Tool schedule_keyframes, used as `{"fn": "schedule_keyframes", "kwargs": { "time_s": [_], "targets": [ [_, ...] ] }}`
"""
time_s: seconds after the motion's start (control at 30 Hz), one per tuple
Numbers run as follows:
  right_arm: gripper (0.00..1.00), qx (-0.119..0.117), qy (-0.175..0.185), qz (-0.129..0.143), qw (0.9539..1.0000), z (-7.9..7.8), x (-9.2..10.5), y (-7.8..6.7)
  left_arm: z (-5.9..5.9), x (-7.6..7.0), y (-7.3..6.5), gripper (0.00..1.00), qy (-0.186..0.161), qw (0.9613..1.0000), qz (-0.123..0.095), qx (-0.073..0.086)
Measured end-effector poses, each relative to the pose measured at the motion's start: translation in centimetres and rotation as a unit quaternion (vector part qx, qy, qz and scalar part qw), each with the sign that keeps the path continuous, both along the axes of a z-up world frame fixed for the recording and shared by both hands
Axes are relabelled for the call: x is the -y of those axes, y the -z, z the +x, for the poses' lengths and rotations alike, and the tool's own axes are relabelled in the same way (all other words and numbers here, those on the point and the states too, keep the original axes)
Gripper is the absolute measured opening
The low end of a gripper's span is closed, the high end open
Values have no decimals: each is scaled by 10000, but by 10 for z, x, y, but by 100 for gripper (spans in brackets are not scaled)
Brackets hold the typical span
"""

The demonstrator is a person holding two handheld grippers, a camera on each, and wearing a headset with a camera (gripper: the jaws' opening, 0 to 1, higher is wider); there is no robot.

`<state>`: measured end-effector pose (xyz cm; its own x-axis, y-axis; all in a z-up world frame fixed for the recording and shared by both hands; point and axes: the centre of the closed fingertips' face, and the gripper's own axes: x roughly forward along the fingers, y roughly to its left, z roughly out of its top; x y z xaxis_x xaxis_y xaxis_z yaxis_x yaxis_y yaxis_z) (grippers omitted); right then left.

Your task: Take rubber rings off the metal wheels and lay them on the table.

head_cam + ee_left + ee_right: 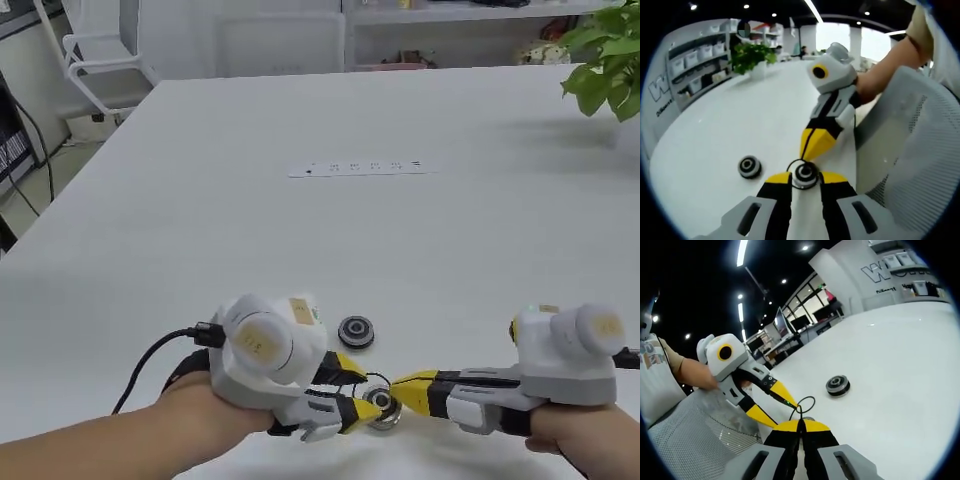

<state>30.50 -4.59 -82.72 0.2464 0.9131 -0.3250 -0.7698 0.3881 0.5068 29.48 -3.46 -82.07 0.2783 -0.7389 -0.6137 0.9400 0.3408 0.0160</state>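
At the counter's (300, 110) near edge, left tool (805, 178) clamps a wheel (382, 404); right tool (800, 424), jaws together, pinches its half-freed ring (808, 398). Second wheel (356, 331) looks untouched.

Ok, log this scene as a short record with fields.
left tool: shut on wheel, low over the table
right tool: shut on ring, tip to tip with left tool
ring: thin black loop, seemingly partly pulled off wheel
second wheel: flat on table just beyond the tools, untouched
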Motion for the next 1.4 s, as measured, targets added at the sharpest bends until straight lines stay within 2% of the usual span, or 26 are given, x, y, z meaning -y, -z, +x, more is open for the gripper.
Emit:
{"fn": "schedule_keyframes", "kwargs": {
  "time_s": [0.37, 0.73, 1.03, 1.4],
  "targets": [
    [0, 43, -48, 105, 9999, 0, -3, -8, 3, -16, -26, 33, -273, 9992, -292, 17],
    [0, 132, -81, 183, 9997, 2, -6, -20, 6, -35, -45, 44, -546, 9973, -477, 77],
    [0, 183, -115, 228, 9995, 5, -10, -27, 5, -55, -52, 51, -755, 9957, -505, 165],
    [0, 239, -160, 268, 9992, 10, -17, -33, 0, -74, -54, 59, -952, 9940, -506, 168]
  ]
}}
